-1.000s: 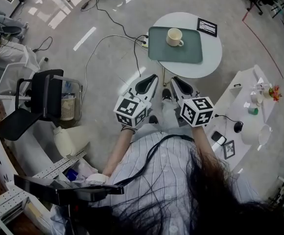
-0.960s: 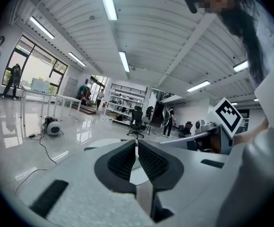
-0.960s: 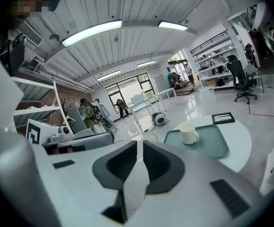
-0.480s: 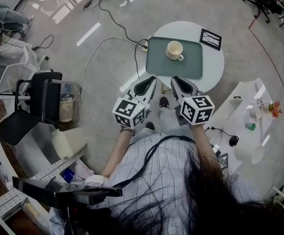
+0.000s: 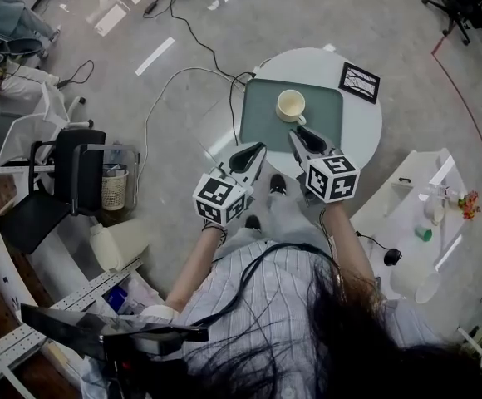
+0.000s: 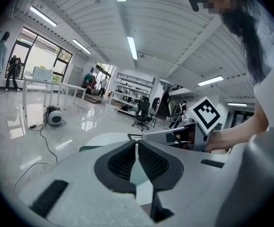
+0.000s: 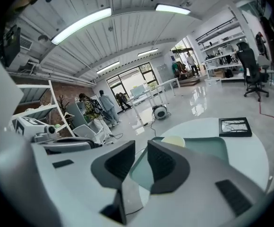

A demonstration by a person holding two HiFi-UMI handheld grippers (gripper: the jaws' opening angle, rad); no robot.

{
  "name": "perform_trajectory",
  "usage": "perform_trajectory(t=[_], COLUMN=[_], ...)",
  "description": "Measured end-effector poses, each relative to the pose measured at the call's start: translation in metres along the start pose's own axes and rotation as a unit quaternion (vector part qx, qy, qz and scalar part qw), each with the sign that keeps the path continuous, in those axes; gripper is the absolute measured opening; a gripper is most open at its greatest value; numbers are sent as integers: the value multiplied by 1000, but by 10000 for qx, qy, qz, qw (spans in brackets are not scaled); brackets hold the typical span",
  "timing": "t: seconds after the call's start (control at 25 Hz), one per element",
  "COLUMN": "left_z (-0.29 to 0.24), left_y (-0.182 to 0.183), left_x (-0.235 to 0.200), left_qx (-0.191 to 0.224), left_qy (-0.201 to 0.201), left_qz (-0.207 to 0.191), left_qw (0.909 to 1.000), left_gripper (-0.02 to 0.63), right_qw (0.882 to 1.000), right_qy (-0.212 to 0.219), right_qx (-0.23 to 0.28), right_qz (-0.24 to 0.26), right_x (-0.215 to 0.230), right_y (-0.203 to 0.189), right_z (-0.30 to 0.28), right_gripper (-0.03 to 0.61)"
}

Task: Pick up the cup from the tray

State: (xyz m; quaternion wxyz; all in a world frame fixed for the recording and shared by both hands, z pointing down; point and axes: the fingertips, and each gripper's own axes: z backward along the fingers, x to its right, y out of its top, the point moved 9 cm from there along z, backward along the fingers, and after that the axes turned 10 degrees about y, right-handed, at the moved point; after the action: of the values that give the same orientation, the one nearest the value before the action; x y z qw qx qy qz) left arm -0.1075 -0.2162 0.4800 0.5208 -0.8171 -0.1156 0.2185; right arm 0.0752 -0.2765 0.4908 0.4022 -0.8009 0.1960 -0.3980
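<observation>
At the far left a black chair (image 5: 62,173) is seen on the grey floor (image 5: 374,15), with a bin (image 5: 115,188) just beside it. A cable (image 5: 170,77) is trailed across the floor toward the round white surface (image 5: 366,127). The left gripper (image 5: 260,147) is kept clenched and empty, short of the surface's near edge. In its own view the jaws are seen tip to tip with nothing between them.

A green tray (image 5: 262,119) is laid on the surface, and the cup (image 5: 291,106) is stood upright on it, in the middle part. The right gripper (image 5: 295,135) is poised over the tray's near edge, just beside the cup but apart from it, clenched on nothing. A framed picture (image 5: 359,81) is laid flat near the surface's right rim.

Further right, a side surface (image 5: 407,198) is strewn with small things, and a red line (image 5: 465,98) is marked on the floor. From the right gripper view a long hall is shown, lit by strip lights (image 7: 80,25), with windows (image 7: 127,86) and shelves (image 7: 222,46).
</observation>
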Motion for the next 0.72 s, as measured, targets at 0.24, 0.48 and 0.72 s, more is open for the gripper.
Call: perform_trajectory(t=[0.24,0.48,0.72], left_z=[-32,-60,-82], left_y=[6,7,7], left_x=[-7,-17,-22], left_qx=[-109,-257,-360], left_qy=[6,-2,26], left_qz=[-42,32,122], left_qw=[9999,9997,9993], left_gripper=[14,14,14], right_qw=[9995,9975,9895], right_qy=[32,281,141], right_qx=[-307,-562,-1144], right_qz=[55,310,871], right_x=[42,61,85], right_y=[3,5,-9], right_z=[-25,-50,-74], right_gripper=[133,317,401])
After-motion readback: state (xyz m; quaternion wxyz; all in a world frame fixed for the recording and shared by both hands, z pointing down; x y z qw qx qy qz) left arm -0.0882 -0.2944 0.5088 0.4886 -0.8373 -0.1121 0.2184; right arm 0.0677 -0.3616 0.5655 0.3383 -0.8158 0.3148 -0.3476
